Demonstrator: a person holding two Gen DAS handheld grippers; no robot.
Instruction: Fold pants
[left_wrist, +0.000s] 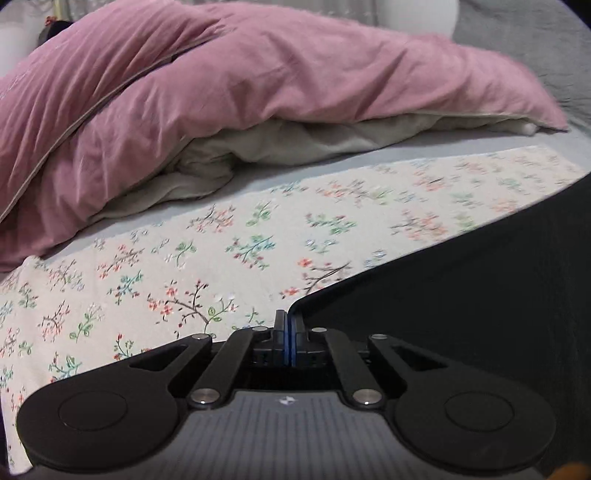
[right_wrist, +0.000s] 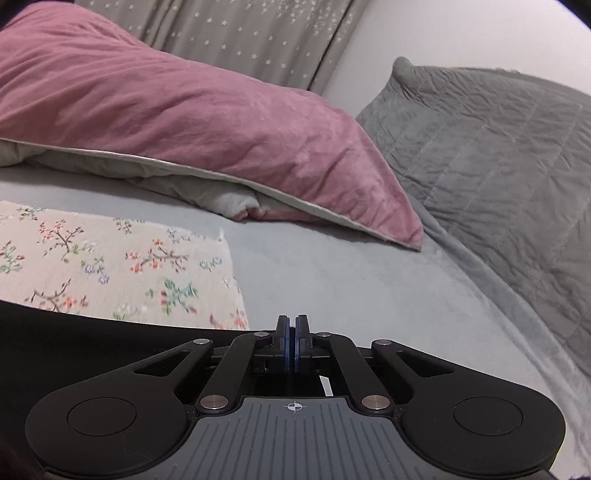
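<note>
The left gripper (left_wrist: 290, 332) has its blue-padded jaws pressed together, pinching the edge of the black fabric pants (left_wrist: 461, 295), which spread toward 3 o'clock over the floral-print cloth (left_wrist: 184, 266). The right gripper (right_wrist: 292, 339) likewise pinches the pants (right_wrist: 74, 339), extending toward 9 o'clock. A pink quilted duvet (left_wrist: 221, 85) lies at 12 o'clock; a grey quilted pillow (right_wrist: 498, 147) sits at 2 o'clock.

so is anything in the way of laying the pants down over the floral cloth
Nothing visible is. Both grippers, left and right, are shut on the black pants, and the floral cloth ahead lies bare. The pink duvet is bunched up beyond the cloth's far edge, off the cloth.
</note>
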